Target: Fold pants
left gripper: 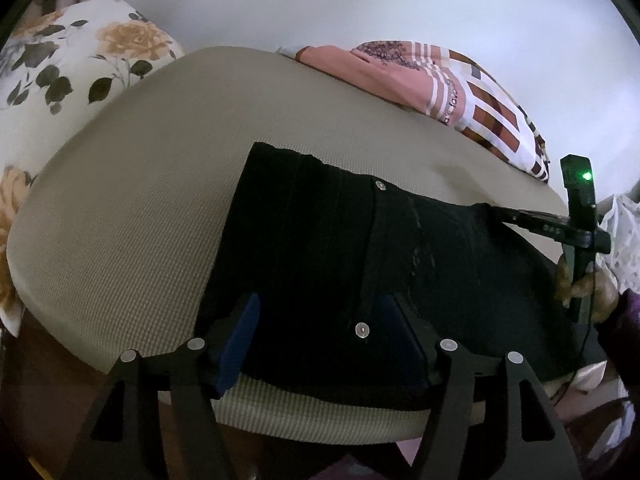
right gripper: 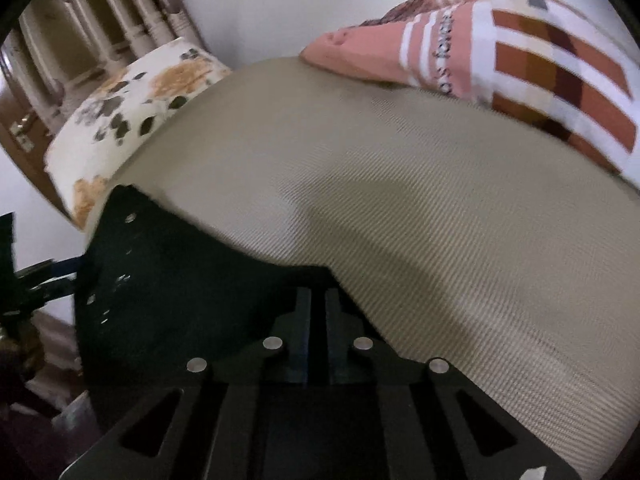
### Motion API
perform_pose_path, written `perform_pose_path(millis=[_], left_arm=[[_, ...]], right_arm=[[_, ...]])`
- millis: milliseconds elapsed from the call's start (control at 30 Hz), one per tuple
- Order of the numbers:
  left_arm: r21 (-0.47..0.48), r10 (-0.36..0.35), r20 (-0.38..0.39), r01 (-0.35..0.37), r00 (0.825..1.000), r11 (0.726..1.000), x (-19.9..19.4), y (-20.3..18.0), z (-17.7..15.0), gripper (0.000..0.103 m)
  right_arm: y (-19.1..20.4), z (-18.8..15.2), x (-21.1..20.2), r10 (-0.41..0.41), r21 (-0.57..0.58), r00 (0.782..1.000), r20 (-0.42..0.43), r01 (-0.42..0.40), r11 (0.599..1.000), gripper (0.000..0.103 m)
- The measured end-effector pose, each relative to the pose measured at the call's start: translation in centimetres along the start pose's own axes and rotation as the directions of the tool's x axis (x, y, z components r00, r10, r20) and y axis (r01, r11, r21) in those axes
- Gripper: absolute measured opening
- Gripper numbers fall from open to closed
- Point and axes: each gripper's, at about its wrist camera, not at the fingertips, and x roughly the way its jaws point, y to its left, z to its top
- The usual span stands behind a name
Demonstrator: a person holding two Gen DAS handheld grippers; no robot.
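Black pants [left gripper: 340,264] lie on a beige bed cover [left gripper: 140,200], waist end with metal rivets toward me. My left gripper [left gripper: 320,328] is open, its blue-padded fingers spread over the near edge of the pants. My right gripper [right gripper: 318,312] is shut on a fold of the black pants [right gripper: 180,280] and holds it just above the cover. In the left wrist view the right gripper [left gripper: 496,212] reaches in from the right edge and pinches the pants' right side.
A floral pillow [left gripper: 72,64] lies at the back left. A pink and brown patterned blanket [left gripper: 460,84] lies at the back right. A white wall stands behind the bed. The bed's front edge [left gripper: 320,420] is close below the left gripper.
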Motion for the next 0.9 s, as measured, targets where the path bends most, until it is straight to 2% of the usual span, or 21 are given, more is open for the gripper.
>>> perform_pose_path(millis=[100, 333, 467, 633, 733, 833, 900], left_arm=[[0.000, -0.001, -0.003, 0.001, 1.000, 1.000, 0.4, 0.0, 0.0, 0.069], [-0.003, 0.008, 0.007, -0.008, 1.000, 1.000, 0.9, 0.3, 0.3, 0.071], [-0.008, 0.008, -0.006, -0.008, 1.000, 1.000, 1.9, 0.9, 0.4, 0.071], [0.046, 0.048, 0.015, -0.048, 0.999, 0.998, 2.4, 0.2, 0.4, 0.073], [0.057, 0.045, 0.022, -0.046, 0.999, 0.997, 2.2, 0.0, 0.4, 0.074], [0.046, 0.028, 0.029, -0.029, 0.999, 0.999, 2.0, 0.4, 0.4, 0.074], [0.009, 0.008, 0.033, -0.008, 0.999, 1.000, 1.5, 0.9, 0.7, 0.074]], right_arm=[[0.0, 0.0, 0.8, -0.050, 0.011, 0.998, 0.022, 0.050, 0.999, 0.003], [0.0, 0.3, 1.2, -0.074, 0.002, 0.996, 0.051, 0.074, 0.997, 0.003], [-0.2, 0.7, 2.0, -0.131, 0.001, 0.990, 0.042, 0.131, 0.991, 0.002], [-0.5, 0.9, 2.4, -0.139, 0.024, 0.989, 0.055, 0.138, 0.990, 0.001], [-1.4, 0.8, 2.2, -0.093, 0.073, 0.994, 0.064, 0.088, 0.993, 0.001], [-2.6, 1.0, 2.0, -0.072, 0.142, 0.994, 0.079, 0.060, 0.988, 0.005], [-3.8, 1.0, 1.4, -0.055, 0.206, 0.993, 0.104, 0.033, 0.978, 0.022]])
